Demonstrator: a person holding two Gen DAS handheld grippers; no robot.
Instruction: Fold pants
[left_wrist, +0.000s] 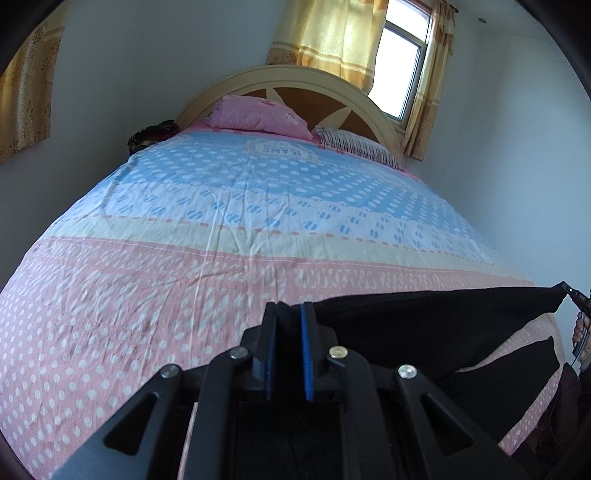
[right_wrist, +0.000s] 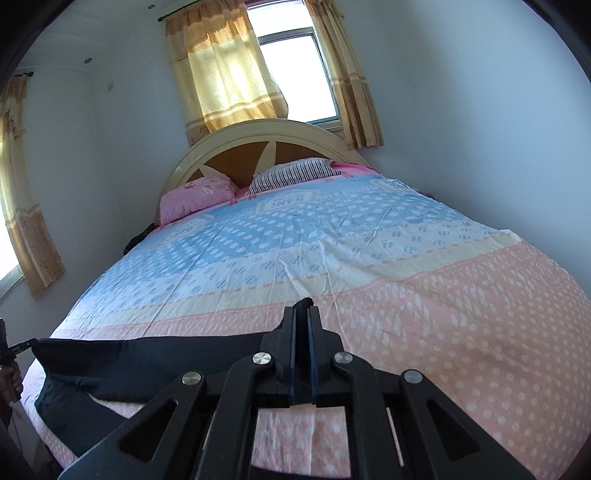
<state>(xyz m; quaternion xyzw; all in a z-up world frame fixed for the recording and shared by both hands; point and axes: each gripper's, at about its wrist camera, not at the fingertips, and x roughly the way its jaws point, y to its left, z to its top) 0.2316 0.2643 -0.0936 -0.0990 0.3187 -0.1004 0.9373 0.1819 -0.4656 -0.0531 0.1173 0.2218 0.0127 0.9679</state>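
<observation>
Black pants (left_wrist: 436, 325) hang stretched between both grippers above the near end of the bed. My left gripper (left_wrist: 290, 308) is shut on one end of the dark cloth, which runs off to the right to the other gripper (left_wrist: 574, 293) at the frame's edge. In the right wrist view my right gripper (right_wrist: 303, 308) is shut on a bunch of the pants (right_wrist: 147, 358), and the cloth stretches left to the left gripper (right_wrist: 20, 345), held by a hand. A lower part of the pants (right_wrist: 74, 417) sags onto the bedsheet.
The bed (left_wrist: 221, 229) carries a pink, cream and blue dotted sheet. A pink pillow (left_wrist: 258, 116) and a striped pillow (left_wrist: 362, 147) lie by the rounded headboard (right_wrist: 258, 147). Walls close in on both sides, with a curtained window (right_wrist: 291, 74) behind.
</observation>
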